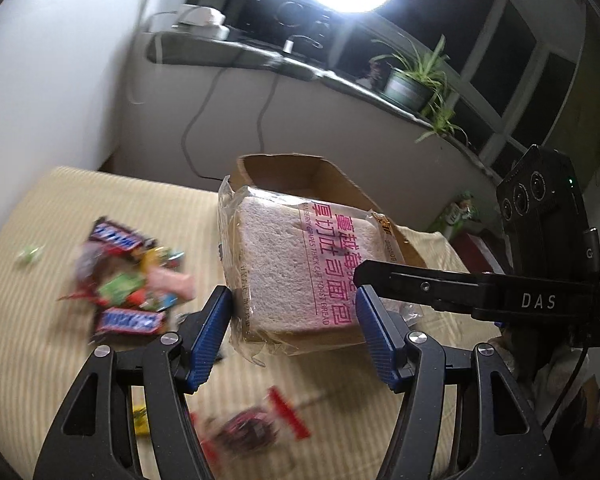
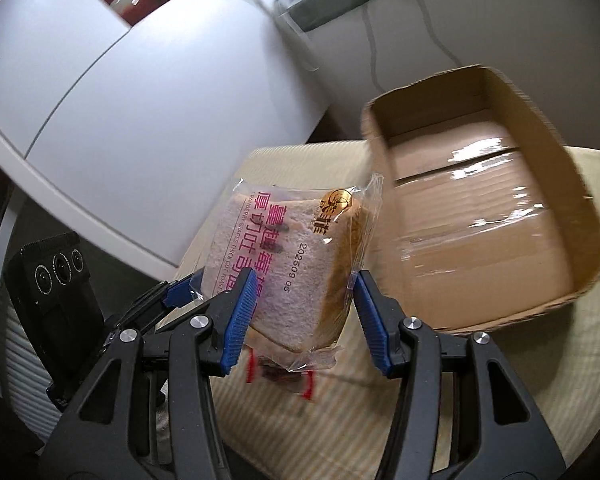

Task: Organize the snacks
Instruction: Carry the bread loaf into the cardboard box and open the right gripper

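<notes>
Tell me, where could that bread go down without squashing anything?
The cardboard box floor shows bare. Bare cloth also lies left of the left gripper, below the candy pile. Crowded: that pile, and the red packet under the bread.

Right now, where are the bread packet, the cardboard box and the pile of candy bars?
bread packet [image 1: 284, 264]: left wrist view, on the white face of the slice.
cardboard box [image 2: 480, 216]: right wrist view, on its taped inside floor.
pile of candy bars [image 1: 128, 280]: left wrist view, on the wrappers mid-pile.

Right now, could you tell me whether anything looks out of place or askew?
The bagged toast bread is off the table, tilted, gripped by both grippers at once. Loose snacks lie in a jumble on the striped cloth, none in the cardboard box.
</notes>
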A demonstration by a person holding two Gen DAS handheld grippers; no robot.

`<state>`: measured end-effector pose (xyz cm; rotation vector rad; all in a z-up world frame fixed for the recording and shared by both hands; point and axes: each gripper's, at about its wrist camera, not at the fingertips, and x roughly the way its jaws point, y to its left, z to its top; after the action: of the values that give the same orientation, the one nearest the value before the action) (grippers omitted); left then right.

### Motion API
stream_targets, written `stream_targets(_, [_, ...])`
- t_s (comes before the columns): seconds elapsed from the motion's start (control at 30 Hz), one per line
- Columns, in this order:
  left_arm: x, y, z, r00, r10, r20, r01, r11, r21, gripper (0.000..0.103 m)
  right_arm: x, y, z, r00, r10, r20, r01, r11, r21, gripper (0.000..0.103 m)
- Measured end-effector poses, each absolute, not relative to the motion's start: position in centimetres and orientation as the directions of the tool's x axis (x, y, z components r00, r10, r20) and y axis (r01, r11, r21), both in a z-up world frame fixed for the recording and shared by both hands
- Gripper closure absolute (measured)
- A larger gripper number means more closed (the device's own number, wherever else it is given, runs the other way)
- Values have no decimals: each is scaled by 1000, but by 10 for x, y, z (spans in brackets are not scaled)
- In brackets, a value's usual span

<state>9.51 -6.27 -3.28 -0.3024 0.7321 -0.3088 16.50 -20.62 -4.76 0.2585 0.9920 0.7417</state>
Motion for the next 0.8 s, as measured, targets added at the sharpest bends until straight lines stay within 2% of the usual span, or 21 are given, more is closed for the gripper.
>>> stream_targets(0.33, [135,-111,-41,654,-432,-621,218,894,-393,41,193,-261,-51,380,624,-683,-388,778,494,49])
stream_targets(0.8, [162,-154,-55,605,-423,-674,252,905,-342,41,230,-296,-70,404,571,-714,-331,819,468,49])
